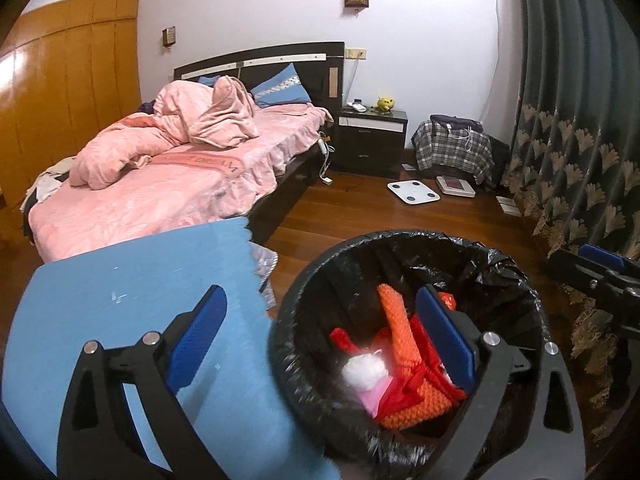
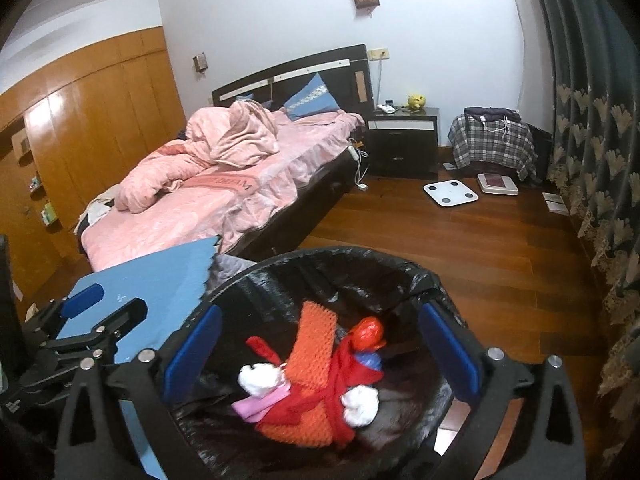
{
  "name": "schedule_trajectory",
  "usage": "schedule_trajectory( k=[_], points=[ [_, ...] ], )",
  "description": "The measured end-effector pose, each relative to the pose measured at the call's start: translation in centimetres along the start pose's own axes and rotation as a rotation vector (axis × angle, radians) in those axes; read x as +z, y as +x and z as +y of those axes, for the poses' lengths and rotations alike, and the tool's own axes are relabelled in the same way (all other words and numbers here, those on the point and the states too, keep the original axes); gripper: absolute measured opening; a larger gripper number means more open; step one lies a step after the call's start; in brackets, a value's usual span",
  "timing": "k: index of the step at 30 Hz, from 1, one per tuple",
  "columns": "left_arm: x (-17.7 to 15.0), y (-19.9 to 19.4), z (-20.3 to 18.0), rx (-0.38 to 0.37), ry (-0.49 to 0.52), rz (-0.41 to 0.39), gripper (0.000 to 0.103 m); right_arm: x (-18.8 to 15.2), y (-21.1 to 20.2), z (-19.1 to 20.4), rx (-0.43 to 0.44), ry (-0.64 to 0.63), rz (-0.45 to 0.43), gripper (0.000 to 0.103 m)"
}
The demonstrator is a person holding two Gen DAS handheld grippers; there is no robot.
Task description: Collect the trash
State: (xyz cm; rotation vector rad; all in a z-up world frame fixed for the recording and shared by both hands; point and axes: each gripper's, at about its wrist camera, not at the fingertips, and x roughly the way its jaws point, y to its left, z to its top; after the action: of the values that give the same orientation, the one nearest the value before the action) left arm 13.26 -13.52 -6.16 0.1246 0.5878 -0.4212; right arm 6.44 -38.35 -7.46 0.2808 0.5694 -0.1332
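A round bin with a black liner (image 1: 496,264) (image 2: 320,264) stands on the wood floor, right of a blue table (image 1: 120,304) (image 2: 160,276). Inside lie an orange foam net (image 1: 400,320) (image 2: 316,344), red plastic (image 2: 340,372), pink paper (image 2: 256,404) and white paper wads (image 1: 366,370) (image 2: 256,378). My left gripper (image 1: 320,340) is open and empty, one finger over the table, the other over the bin. My right gripper (image 2: 320,352) is open and empty above the bin's mouth. Each gripper shows in the other view: right gripper (image 1: 600,270), left gripper (image 2: 104,304).
A bed with pink bedding (image 1: 168,176) stands behind the table. A dark nightstand (image 1: 372,136), a plaid-covered seat (image 1: 452,148), a white scale (image 1: 413,191) and a second scale (image 1: 455,185) lie further back. A patterned curtain (image 1: 580,152) hangs on the right.
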Motion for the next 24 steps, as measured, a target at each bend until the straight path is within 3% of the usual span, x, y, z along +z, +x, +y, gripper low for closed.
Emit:
schedule_trajectory(
  k=[24],
  points=[
    [-1.1, -12.8, 2.6, 0.058, -0.027, -0.109, 0.096, -0.9, -9.7, 8.0, 0.109, -0.123, -0.068, 0.097]
  ],
)
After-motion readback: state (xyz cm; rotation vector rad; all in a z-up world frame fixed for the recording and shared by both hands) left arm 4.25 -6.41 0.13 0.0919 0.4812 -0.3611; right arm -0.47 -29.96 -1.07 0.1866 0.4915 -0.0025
